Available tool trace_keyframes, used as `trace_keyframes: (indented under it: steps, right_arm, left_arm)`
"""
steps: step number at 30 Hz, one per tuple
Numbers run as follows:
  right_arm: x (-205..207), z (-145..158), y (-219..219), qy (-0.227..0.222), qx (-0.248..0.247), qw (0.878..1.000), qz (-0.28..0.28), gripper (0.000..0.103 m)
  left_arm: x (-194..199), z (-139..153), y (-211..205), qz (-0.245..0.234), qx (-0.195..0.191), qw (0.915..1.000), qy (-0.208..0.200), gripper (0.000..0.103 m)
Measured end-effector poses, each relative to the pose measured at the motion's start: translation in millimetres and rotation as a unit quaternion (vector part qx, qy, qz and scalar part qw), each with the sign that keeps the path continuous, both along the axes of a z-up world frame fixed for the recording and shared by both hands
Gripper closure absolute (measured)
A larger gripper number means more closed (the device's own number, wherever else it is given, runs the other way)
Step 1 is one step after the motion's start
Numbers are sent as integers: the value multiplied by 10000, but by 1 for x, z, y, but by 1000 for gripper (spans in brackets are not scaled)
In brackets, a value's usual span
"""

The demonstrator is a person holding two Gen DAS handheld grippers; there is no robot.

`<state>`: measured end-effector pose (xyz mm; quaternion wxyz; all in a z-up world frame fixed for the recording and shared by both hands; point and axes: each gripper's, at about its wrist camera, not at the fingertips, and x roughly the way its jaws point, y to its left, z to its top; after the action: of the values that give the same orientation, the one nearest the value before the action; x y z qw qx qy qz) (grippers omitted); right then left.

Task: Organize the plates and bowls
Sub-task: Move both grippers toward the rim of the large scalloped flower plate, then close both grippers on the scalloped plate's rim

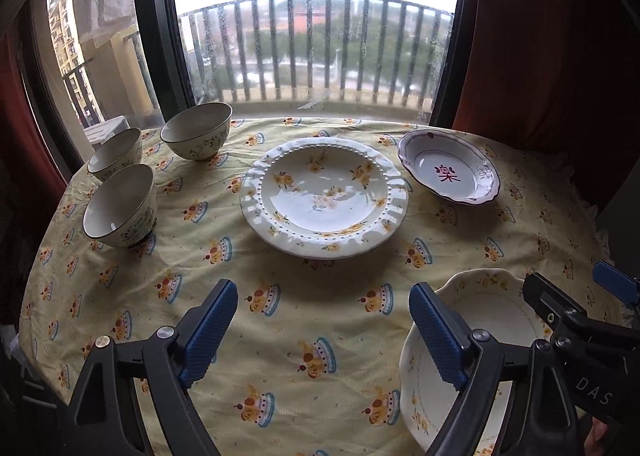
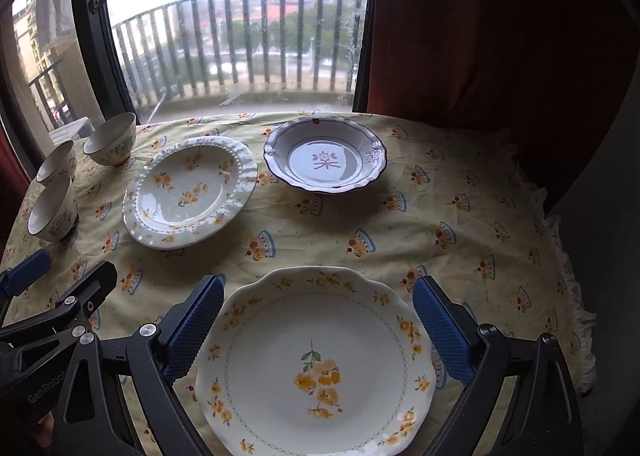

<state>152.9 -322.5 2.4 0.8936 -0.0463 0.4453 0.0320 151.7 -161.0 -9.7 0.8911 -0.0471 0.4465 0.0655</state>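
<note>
- Yellow patterned cloth spread over the table, printed with small crown-like motifs, wrinkled near the middle.
- Left gripper with blue ribbed pads, fingers spread wide and released, hanging over bare cloth at the bottom of the left wrist view, grasping nothing.
- Right gripper likewise spread, blue pads flanking the scalloped white plate with yellow flowers at lower centre of the right wrist view; contact with its rim cannot be told.
- Same scalloped plate at lower right of the left wrist view, partly hidden by gripper parts.
- Deep cream plate with beaded rim and yellow flowers near mid-frame, flat on the cloth.
- White dish with dark scalloped edge and a red character to its right, just apart.
- Three cream floral bowls with dark rims grouped at the left, upright, close together.
- Glass door with balcony railing across the top; dark red curtain at upper right.
</note>
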Motion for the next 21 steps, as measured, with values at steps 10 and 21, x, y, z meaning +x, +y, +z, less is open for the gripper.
trace_keyframes:
  steps: [10, 21]
  right_arm:
    - [17, -53, -47, 655, -48, 9978, 99, 6]
    - [19, -94, -73, 1299, -79, 9914, -106, 14]
  left_arm:
    - [10, -51, -49, 15, 99, 9974, 709, 19]
    - [13, -87, -76, -162, -104, 9935, 1124, 30]
